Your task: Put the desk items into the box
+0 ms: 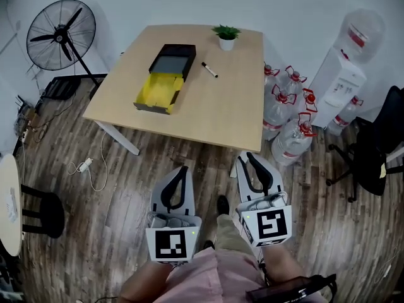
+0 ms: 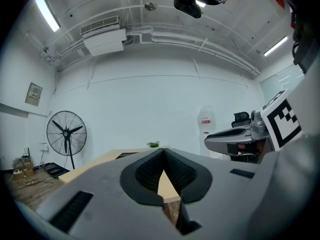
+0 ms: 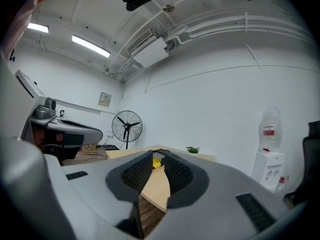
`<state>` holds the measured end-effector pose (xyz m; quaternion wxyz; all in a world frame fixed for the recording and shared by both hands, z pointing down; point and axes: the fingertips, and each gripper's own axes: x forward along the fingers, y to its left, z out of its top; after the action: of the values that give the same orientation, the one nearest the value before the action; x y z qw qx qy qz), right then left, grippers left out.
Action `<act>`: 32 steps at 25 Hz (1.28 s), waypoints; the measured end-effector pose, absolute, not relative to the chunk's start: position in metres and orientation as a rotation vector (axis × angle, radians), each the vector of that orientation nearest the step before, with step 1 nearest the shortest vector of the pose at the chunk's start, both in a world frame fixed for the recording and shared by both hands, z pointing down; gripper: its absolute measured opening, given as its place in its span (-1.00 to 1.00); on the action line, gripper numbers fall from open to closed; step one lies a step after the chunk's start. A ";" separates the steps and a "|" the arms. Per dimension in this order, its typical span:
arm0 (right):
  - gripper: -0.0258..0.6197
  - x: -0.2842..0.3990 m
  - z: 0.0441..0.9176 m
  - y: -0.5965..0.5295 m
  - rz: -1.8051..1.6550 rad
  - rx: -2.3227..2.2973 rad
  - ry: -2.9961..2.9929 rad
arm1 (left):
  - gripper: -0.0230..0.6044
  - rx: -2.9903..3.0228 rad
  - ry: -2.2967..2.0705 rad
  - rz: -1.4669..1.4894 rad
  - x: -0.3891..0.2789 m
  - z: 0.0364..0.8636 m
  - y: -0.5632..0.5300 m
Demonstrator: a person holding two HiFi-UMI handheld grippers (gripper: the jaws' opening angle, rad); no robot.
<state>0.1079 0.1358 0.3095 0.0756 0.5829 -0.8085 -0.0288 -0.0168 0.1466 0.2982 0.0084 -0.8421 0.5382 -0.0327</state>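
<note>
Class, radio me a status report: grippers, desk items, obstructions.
Left gripper shut, empty; right gripper slightly open, empty. Marker and plant on table, outside box. Nothing blocking the box.

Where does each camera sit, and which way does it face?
Head view: on the person's head, looking steeply down at the table, left gripper, right gripper and the person's legs.
Left gripper view: rides the left gripper, facing the table over touching jaws.
Right gripper view: rides the right gripper, facing the table over parted jaws.
Shared: table, fan, potted plant.

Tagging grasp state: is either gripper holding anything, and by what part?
Nothing held. Left gripper jaws closed on nothing; right gripper jaws slightly apart, empty.
</note>
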 end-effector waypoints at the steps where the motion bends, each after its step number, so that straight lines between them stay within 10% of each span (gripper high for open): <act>1: -0.69 0.113 0.312 0.122 -0.076 1.747 -2.423 | -0.90 -2.637 1.687 -0.115 -0.013 0.301 0.133; 32: -0.67 0.166 0.287 -0.171 -0.136 1.628 -2.480 | -0.90 -2.524 1.807 -0.077 0.036 0.277 -0.139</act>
<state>0.1658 -0.1708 0.2873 0.0860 0.5461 -0.8321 -0.0455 0.0361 -0.1387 0.2771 0.0184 -0.8126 0.5819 -0.0247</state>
